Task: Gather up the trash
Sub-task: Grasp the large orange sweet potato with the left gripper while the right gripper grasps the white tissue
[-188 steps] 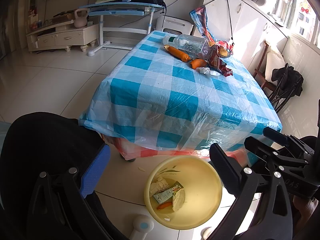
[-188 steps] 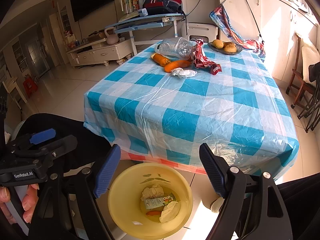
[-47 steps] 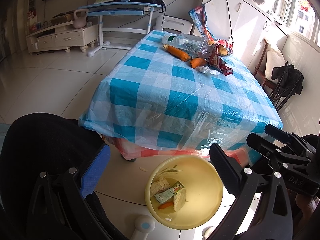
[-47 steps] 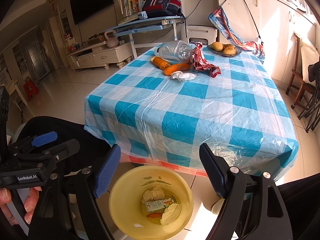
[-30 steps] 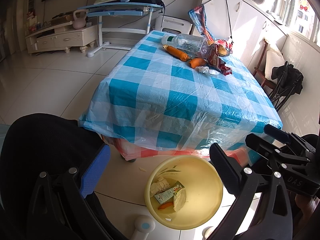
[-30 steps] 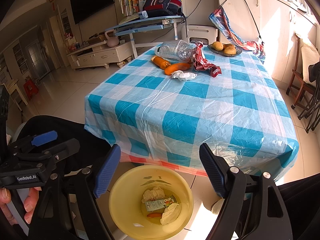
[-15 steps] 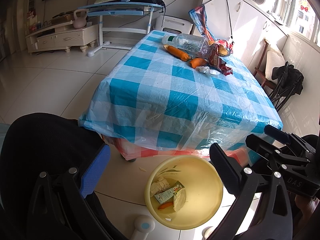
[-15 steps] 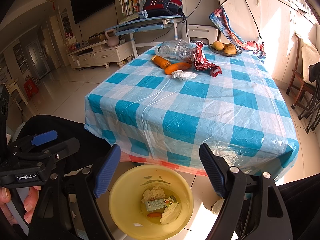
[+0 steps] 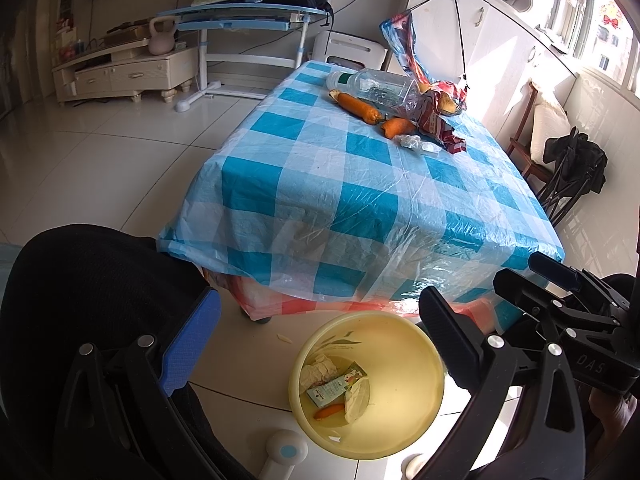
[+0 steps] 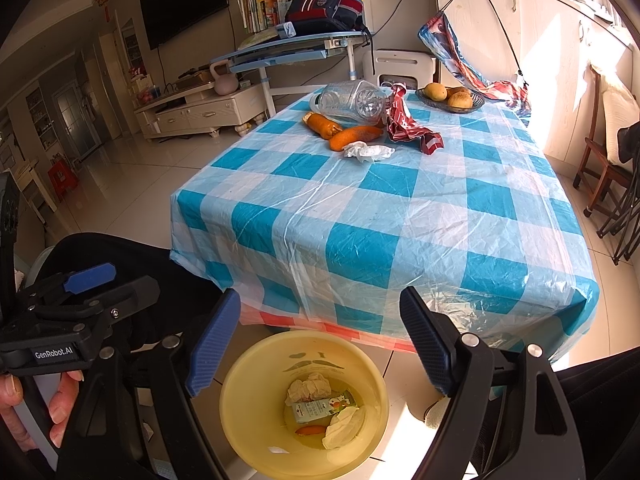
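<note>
I hold my left gripper [image 9: 316, 336] and my right gripper [image 10: 320, 340] above the round yellow plastic bin [image 10: 236, 400] that stands on the white tiled floor [image 9: 100, 160], just in front of the bench with the blue and white checked plastic cover [image 10: 400, 208]. Both grippers have their jaws spread wide and nothing is between them. In the bin lie a crumpled beige tissue [image 10: 308, 388], a small green and white carton [image 10: 322, 406], a white tissue [image 10: 340, 428] and a small orange piece [image 10: 310, 431]. At the far end of the bench lie a clear plastic bottle on its side [image 10: 352, 102], two orange carrots [image 10: 340, 130], a crumpled white tissue [image 10: 366, 151] and a red snack wrapper [image 10: 408, 126], all close together. Behind them stands a dark dish with yellow fruit [image 10: 450, 98]. My left hand [image 10: 36, 412] shows at the edge of the right view.
</note>
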